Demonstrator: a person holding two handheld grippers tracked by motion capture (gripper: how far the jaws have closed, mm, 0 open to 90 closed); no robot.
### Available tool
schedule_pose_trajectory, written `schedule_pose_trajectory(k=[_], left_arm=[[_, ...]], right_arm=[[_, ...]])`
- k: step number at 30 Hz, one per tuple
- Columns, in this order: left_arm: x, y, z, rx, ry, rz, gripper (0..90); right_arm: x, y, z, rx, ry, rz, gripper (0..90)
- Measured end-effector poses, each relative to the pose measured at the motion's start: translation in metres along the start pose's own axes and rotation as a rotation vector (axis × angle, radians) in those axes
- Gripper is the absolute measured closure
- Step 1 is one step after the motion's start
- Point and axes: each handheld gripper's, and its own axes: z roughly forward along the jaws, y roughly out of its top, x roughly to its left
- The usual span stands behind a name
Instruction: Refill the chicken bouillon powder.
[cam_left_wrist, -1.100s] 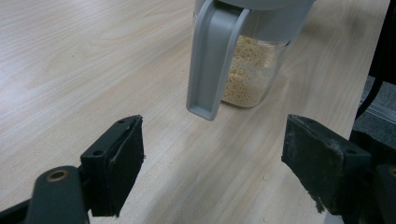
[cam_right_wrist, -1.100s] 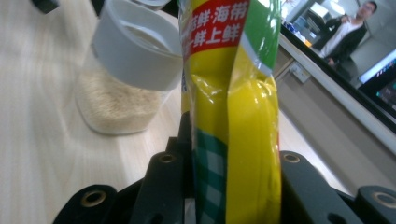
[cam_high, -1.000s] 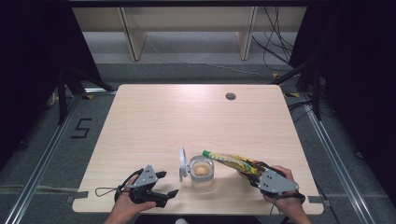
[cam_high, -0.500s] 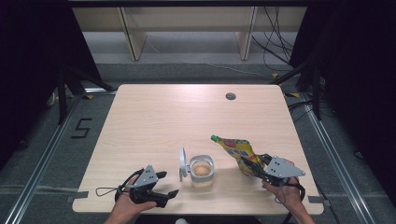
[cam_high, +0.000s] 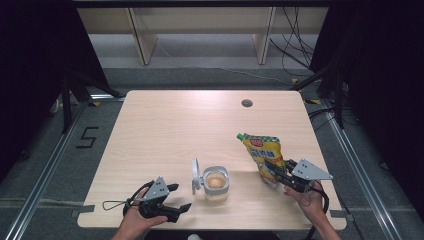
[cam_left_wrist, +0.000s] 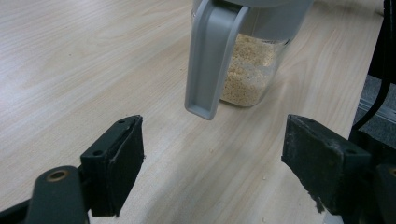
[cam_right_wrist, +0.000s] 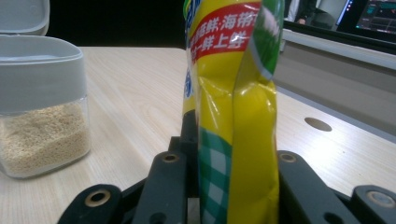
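A clear jar (cam_high: 216, 184) with a grey rim holds pale grains and stands near the table's front edge; its grey lid (cam_high: 195, 176) is flipped open to the left. In the left gripper view the jar (cam_left_wrist: 250, 70) and its hanging lid (cam_left_wrist: 210, 60) sit just ahead of the jaws. My left gripper (cam_high: 178, 197) rests left of the jar, open and empty, its pads (cam_left_wrist: 119, 161) wide apart. My right gripper (cam_high: 272, 171) is shut on the lower part of a yellow-green pouch (cam_high: 263, 151), which stands upright to the right of the jar. The pouch (cam_right_wrist: 231, 107) is pinched between the right gripper (cam_right_wrist: 229, 186) jaws.
The light wooden table (cam_high: 165, 125) has a round cable hole (cam_high: 246, 103) at the back right. Dark floor and metal rails surround the table. In the right gripper view the jar (cam_right_wrist: 42, 126) stands to the left of the pouch.
The right gripper has swung the pouch from lying tilted over the jar's mouth to upright and carried it rightward, away from the jar. The left gripper has stayed put.
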Motion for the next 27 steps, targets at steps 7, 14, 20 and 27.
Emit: schedule_pose_trajectory(k=[7,14,20,27], left_arm=[[0.001,0.0,-0.002,-0.014,0.001,-0.007,20.2],[0.0,-0.001,-0.002,-0.005,0.003,-0.026,20.2],[0.001,0.0,-0.003,-0.015,0.003,-0.012,20.2],[0.001,0.0,-0.004,-0.009,0.007,0.002,20.2]], right_arm=[[-0.001,0.0,-0.003,0.005,-0.01,0.002,75.5],[-0.004,-0.003,-0.014,0.017,0.034,0.056,75.2],[0.0,-0.004,-0.021,0.045,-0.019,0.094,74.7],[0.0,-0.006,-0.027,0.085,-0.04,0.124,73.3]])
